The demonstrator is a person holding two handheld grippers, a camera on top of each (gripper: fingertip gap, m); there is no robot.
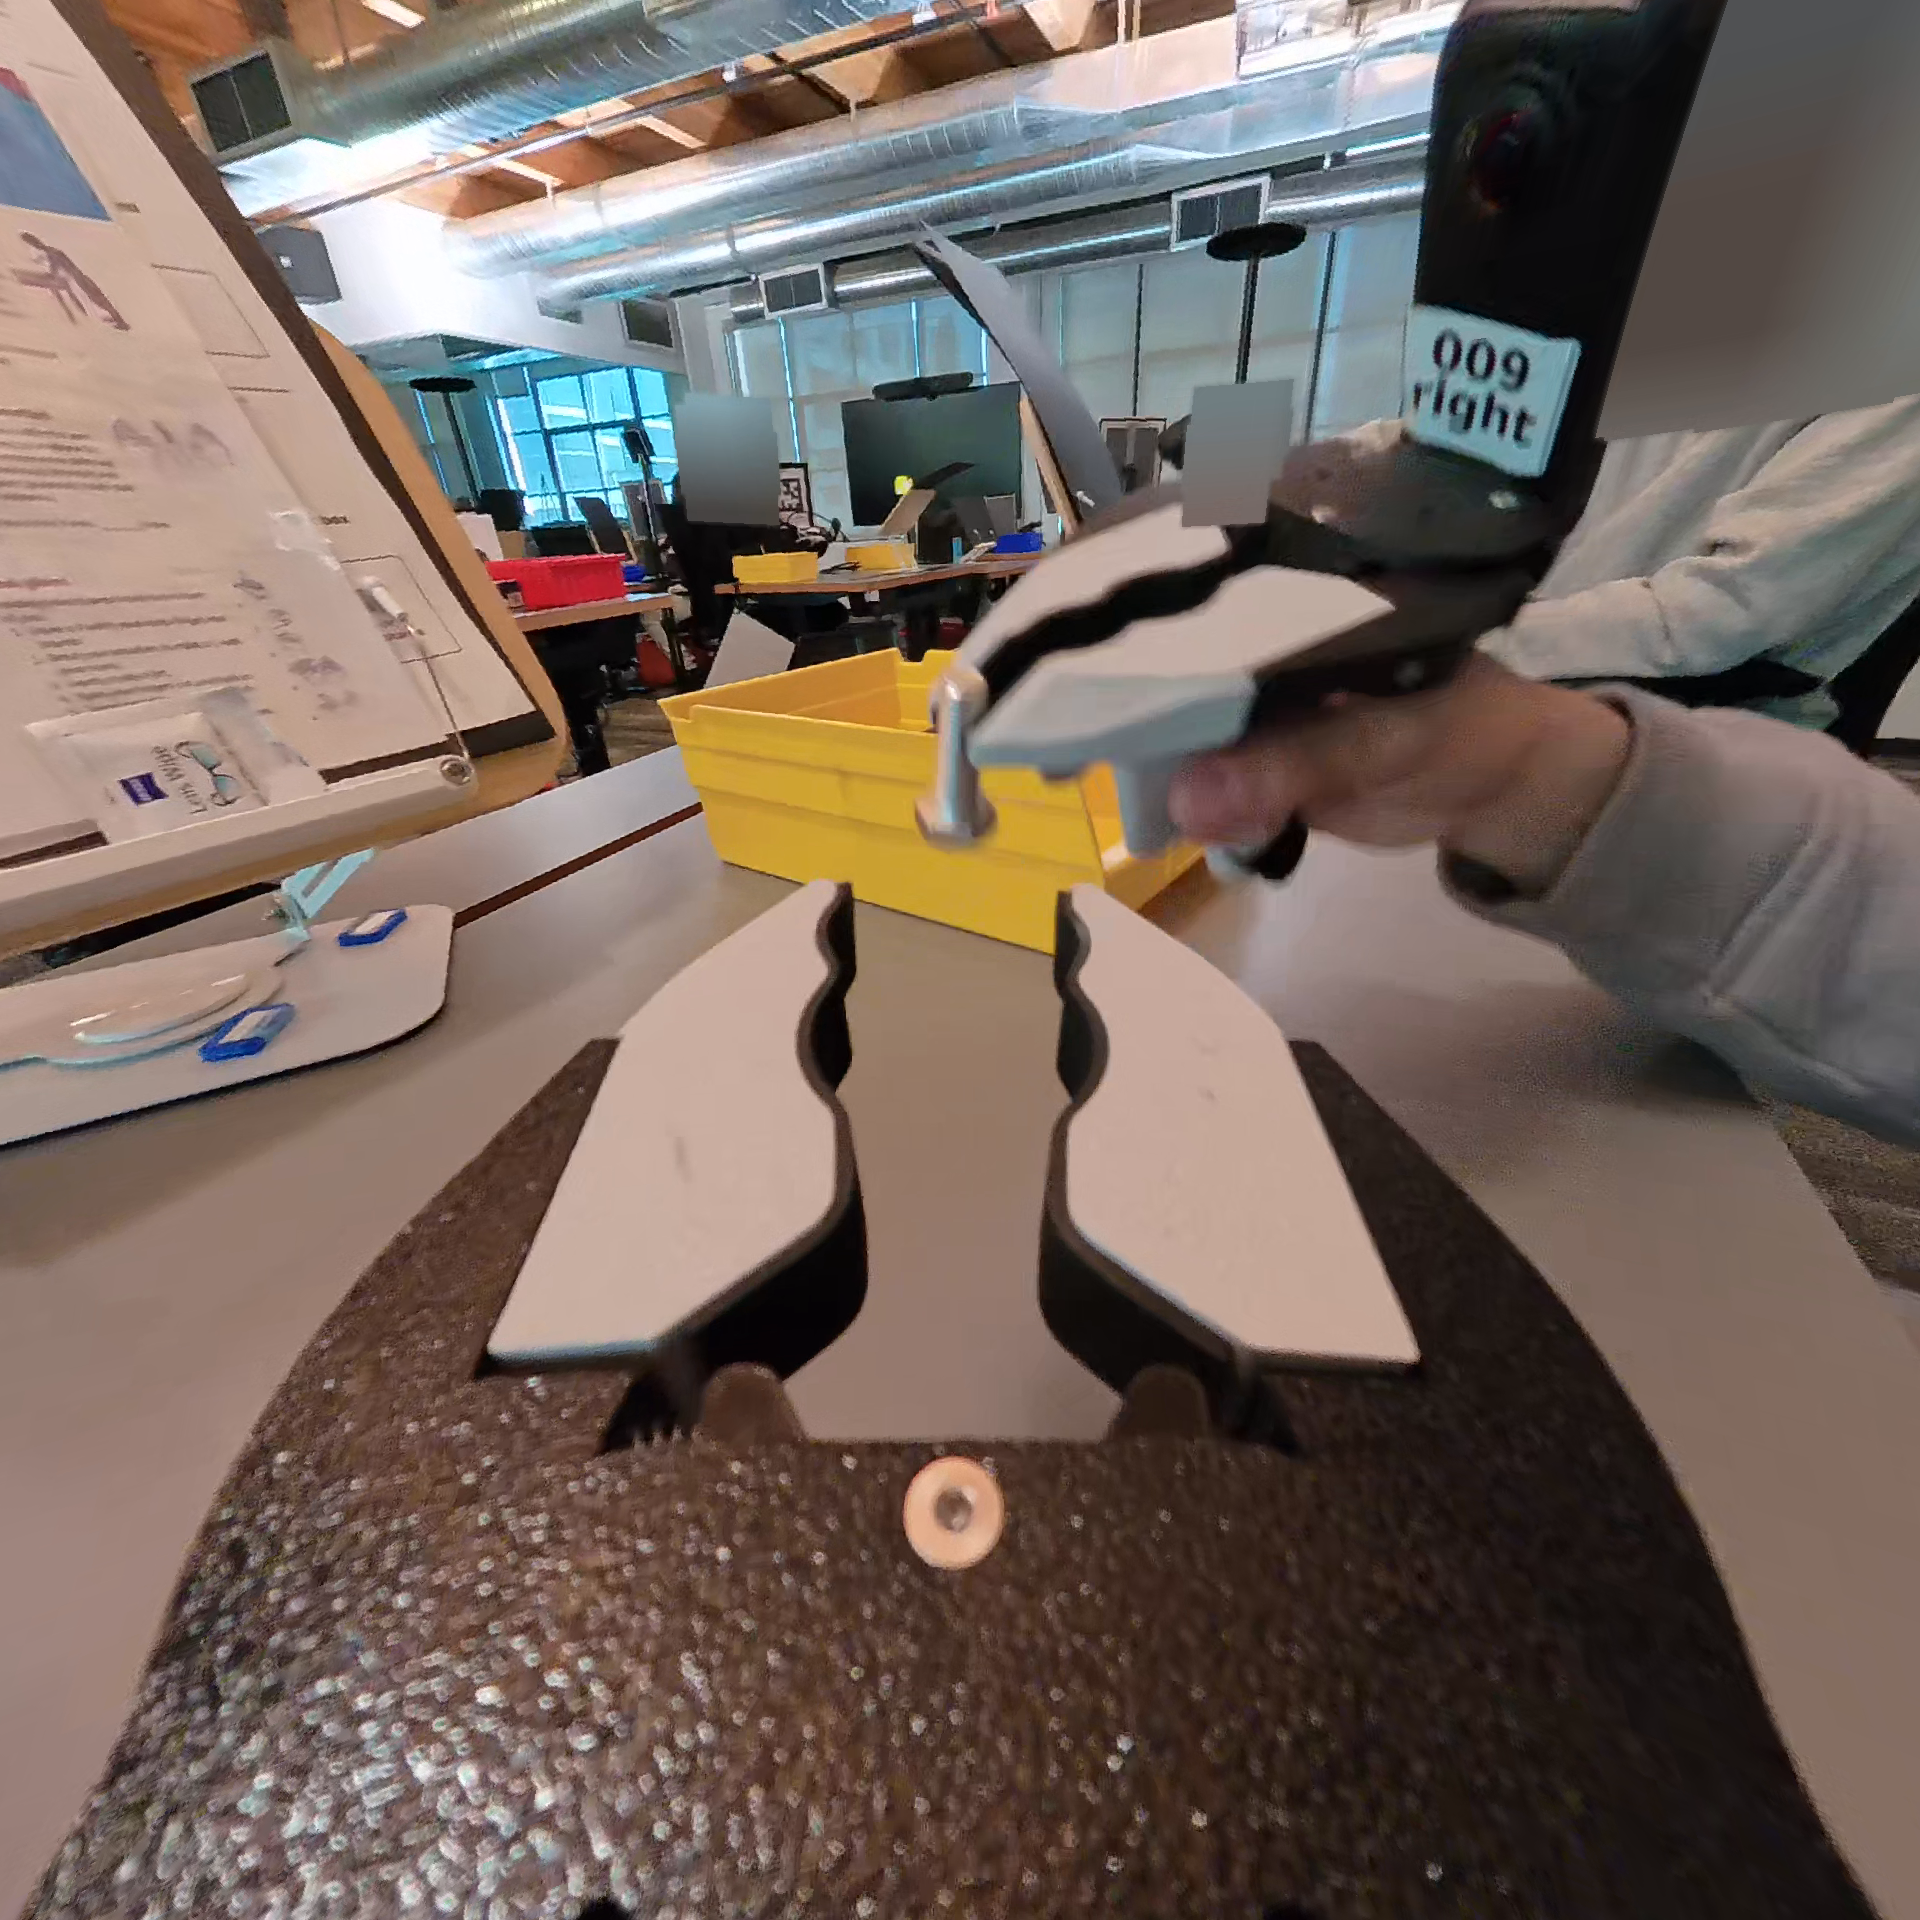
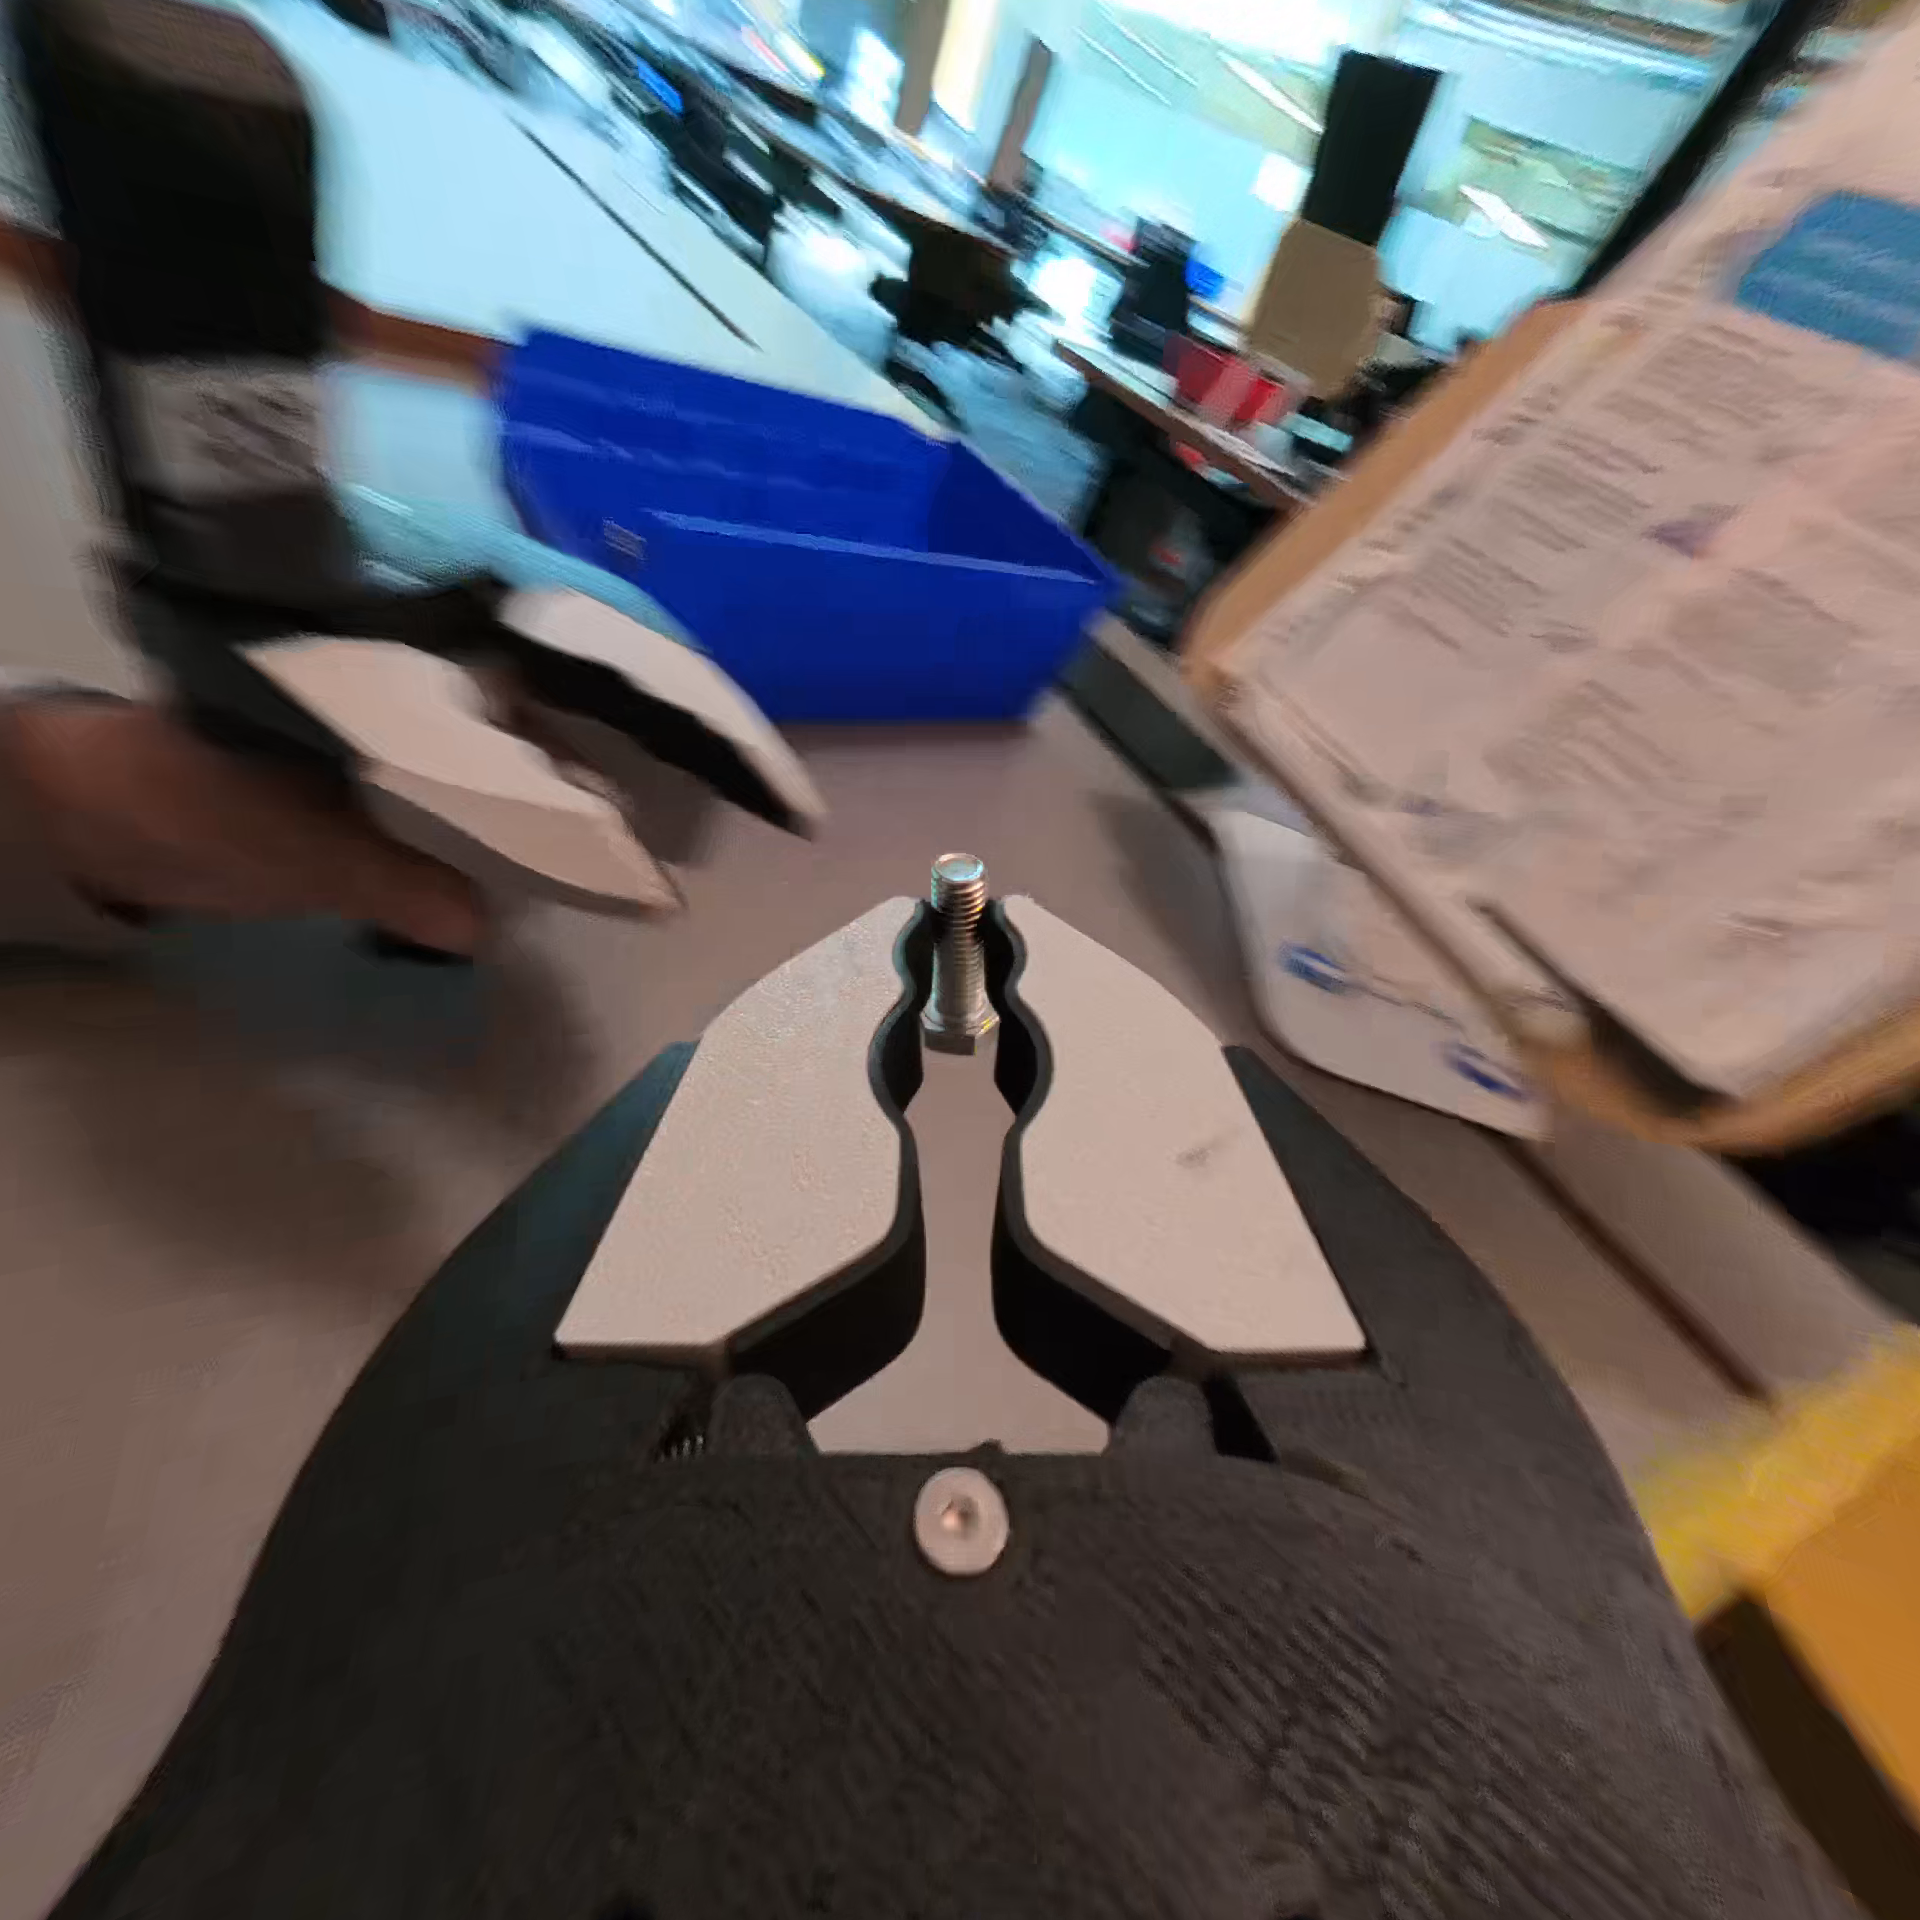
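Steel bolt (image 2: 958, 961) pinched in right tongs (image 2: 958, 914), long axis along the fingers, threaded end forward, hex head back. Left tongs (image 1: 954, 914) wide open, empty, over worktop (image 1: 312, 1195) near yellow bin (image 1: 831, 810).

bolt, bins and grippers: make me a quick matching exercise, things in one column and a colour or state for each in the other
Things:
1. bolt
2. left gripper
3. bin behind the left gripper's fingertips
4. bin behind the left gripper in the right wrist view

States:
A. blue
B. open, nothing between the fingers
C. yellow
D. gripped by the right gripper, silver

Pairs: 1-D, 2-B, 3-C, 4-A
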